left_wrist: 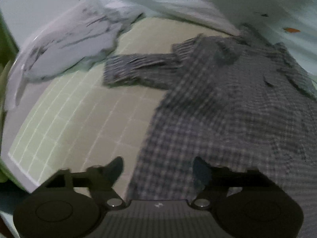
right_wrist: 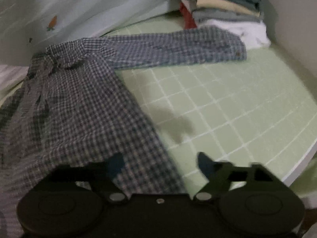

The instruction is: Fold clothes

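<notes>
Both claws sit closest to the lenses, each with its jaws spread wide and nothing pinched between them. On the left wrist view, the left gripper (left_wrist: 157, 166) hangs over the near hem of the checked shirt (left_wrist: 227, 107); one fingertip stands over the bare mat, the other over the cloth, and whether either touches the fabric is unclear through the blur. On the right wrist view, the right gripper (right_wrist: 159, 164) straddles the shirt's other side edge the same way, one fingertip above the plaid, one above the green gridded mat (right_wrist: 227, 107).

That shirt lies spread flat on the mat, body running from the near edge toward the far edge, collar end at the far side against a pale sheet (right_wrist: 89, 6) printed with a small orange motif. One sleeve (right_wrist: 178, 47) stretches straight out toward the far right corner, its cuff just beside a stack of folded clothes (right_wrist: 225, 6). The other sleeve (left_wrist: 138, 69) reaches toward the far left, near a crumpled white garment (left_wrist: 65, 45) lying over the mat's left edge.
</notes>
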Action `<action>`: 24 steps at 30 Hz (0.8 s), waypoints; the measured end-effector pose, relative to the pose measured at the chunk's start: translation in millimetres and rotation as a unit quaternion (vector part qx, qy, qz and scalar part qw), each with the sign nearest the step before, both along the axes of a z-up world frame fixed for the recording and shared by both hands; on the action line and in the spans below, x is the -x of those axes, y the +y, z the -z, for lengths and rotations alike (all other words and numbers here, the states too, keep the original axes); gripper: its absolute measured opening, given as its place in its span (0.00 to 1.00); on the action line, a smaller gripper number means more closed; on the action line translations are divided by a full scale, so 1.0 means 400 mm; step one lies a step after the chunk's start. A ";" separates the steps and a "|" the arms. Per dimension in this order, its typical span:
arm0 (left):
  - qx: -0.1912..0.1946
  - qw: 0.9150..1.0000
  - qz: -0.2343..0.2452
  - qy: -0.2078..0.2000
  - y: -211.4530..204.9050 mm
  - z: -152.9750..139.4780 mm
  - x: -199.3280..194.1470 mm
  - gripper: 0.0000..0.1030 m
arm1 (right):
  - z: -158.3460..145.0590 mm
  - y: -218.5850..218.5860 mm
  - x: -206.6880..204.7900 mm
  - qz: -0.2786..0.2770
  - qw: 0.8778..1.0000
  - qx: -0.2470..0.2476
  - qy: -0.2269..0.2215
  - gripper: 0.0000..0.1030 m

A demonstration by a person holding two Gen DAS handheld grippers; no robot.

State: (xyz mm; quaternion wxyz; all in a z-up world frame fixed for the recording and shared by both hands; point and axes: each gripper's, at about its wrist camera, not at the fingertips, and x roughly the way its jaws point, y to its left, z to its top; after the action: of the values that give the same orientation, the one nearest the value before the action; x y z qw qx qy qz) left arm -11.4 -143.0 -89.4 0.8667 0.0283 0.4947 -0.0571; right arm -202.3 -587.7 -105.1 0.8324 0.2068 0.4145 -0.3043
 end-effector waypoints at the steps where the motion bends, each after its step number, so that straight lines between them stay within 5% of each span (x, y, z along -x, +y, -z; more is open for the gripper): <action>1: 0.002 1.000 0.008 -0.008 -0.021 -0.008 0.005 0.84 | -0.001 -0.008 -0.001 -0.002 1.000 0.007 -0.005 0.96; 10: 0.034 0.998 0.028 -0.042 -0.203 -0.024 0.020 0.90 | 0.012 -0.164 -0.018 0.018 0.998 0.019 -0.050 1.00; 19: 0.009 0.999 0.027 -0.044 -0.351 -0.051 0.003 0.90 | 0.057 -0.512 -0.081 0.143 0.987 0.040 -0.063 1.00; 24: -0.018 0.998 0.034 -0.039 -0.404 -0.065 0.003 0.90 | 0.097 -0.681 -0.124 0.202 0.977 0.023 -0.070 0.81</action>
State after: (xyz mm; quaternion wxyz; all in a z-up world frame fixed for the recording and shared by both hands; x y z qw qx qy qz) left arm -12.6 -304.6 -63.2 0.8824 0.0630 0.4599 -0.0768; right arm -152.6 -859.9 -143.8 0.7855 0.2878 0.2978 -0.4599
